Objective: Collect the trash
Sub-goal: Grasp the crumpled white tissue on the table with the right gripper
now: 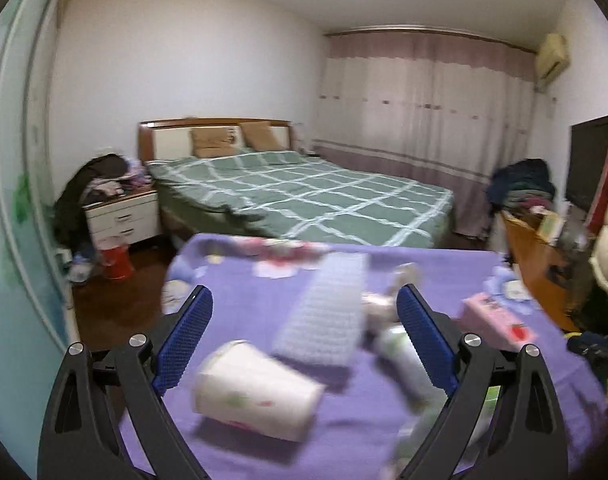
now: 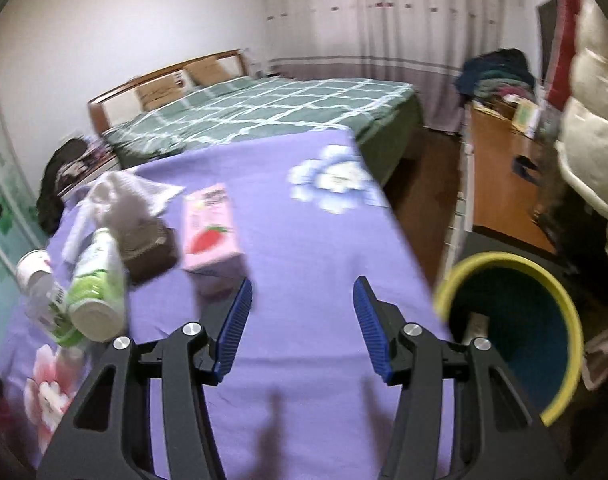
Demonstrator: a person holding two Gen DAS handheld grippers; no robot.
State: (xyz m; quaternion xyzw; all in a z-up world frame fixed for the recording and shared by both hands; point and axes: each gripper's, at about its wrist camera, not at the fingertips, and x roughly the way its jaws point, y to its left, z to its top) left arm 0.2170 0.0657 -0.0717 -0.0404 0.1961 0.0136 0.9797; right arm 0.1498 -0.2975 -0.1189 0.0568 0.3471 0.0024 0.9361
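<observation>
Purple cloth below, both sets of jaws gaped wide and empty.
Paper cup (image 1: 256,392) lay tipped at lower centre between my left gripper (image 1: 304,332); I judged a squeeze across its middle best, bin (image 2: 511,332) waiting lower right by my right gripper (image 2: 302,316).

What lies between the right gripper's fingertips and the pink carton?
Only bare purple sheet separates the right gripper from the pink carton, seen in the right wrist view.

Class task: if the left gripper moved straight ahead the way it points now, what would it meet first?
Probably the paper cup lying on its side between the open left gripper fingers; the white keyboard lies beyond. Blur makes depth uncertain.
</observation>
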